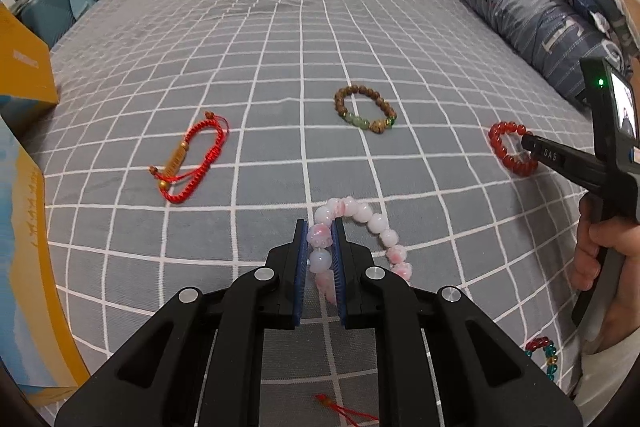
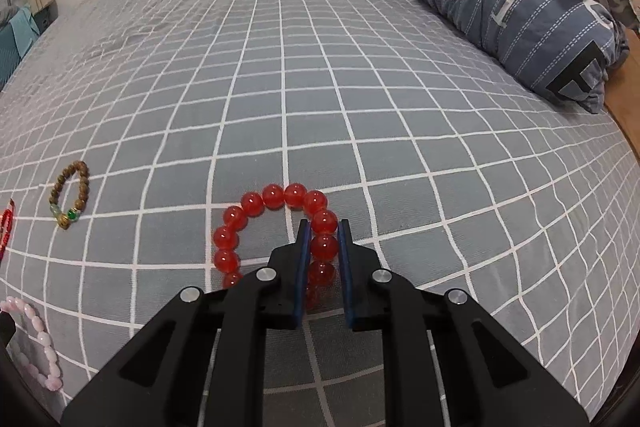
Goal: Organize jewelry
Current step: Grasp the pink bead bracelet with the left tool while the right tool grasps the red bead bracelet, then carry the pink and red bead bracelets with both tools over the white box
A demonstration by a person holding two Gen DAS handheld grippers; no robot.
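Note:
My left gripper (image 1: pixel 320 227) is shut on the pink and white bead bracelet (image 1: pixel 376 223), which lies on the grey checked bedsheet (image 1: pixel 280 67). My right gripper (image 2: pixel 324 227) is shut on the red bead bracelet (image 2: pixel 272 199); this gripper also shows in the left wrist view (image 1: pixel 528 143) at the red bead bracelet (image 1: pixel 500 143). A red cord bracelet (image 1: pixel 188 159) lies to the left. A brown wooden bead bracelet (image 1: pixel 364 107) with green beads lies in the middle; it shows in the right wrist view (image 2: pixel 70 195) too. The pink bracelet (image 2: pixel 36 339) shows at the lower left there.
A rolled blue duvet (image 1: pixel 520 3) and pillows lie along the right side of the bed. Yellow and blue boxes (image 1: pixel 24 75) stand at the left edge. A multicoloured bead bracelet (image 1: pixel 544 355) and a red tassel (image 1: pixel 344 409) lie near the front.

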